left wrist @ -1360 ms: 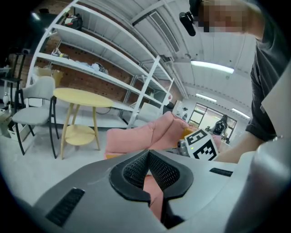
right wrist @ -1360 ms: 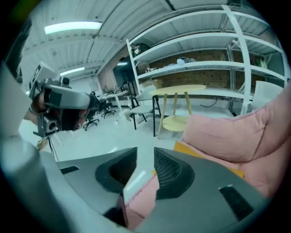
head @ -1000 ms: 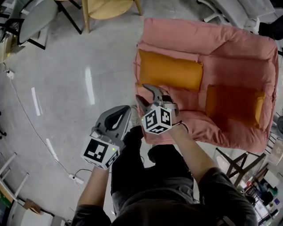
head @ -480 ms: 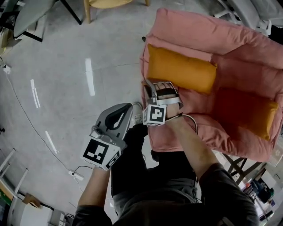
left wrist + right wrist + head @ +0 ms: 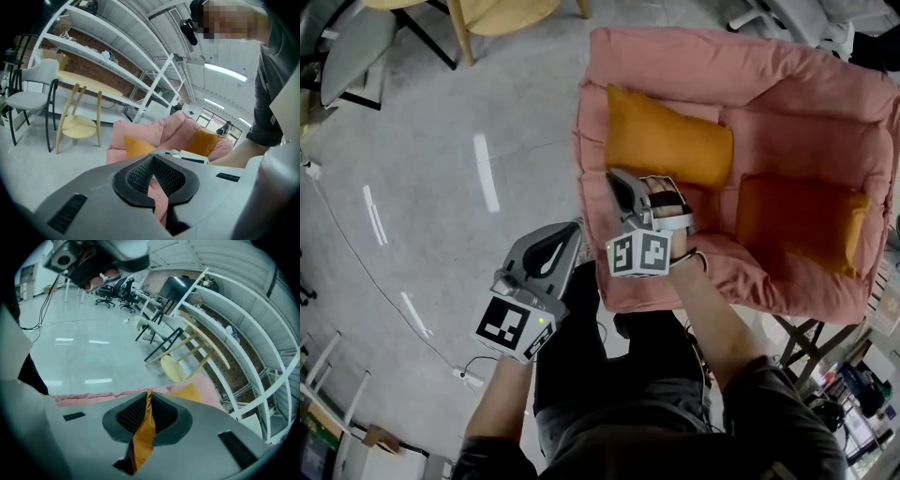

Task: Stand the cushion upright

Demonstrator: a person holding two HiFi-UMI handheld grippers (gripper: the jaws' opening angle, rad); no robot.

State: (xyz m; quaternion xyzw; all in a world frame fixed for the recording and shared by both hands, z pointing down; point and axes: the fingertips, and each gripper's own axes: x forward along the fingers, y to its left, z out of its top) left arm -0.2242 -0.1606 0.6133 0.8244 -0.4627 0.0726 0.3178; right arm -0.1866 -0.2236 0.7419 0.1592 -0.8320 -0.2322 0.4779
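Fingers of right gripper have just closed, pinching cushion edge on sofa; left gripper fingers pressed together, empty.

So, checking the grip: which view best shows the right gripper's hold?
The right gripper view: the right gripper, jaws just closed, pinches the orange cushion's edge. Head view hides the pinch; left gripper view shows the cushion afar.

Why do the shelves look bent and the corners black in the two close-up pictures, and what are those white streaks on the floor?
Left and right gripper views: wide-angle lenses bow the shelves and darken the corners. Head view: the streaks are lamp glare on the glossy floor; the right gripper view catches it too.
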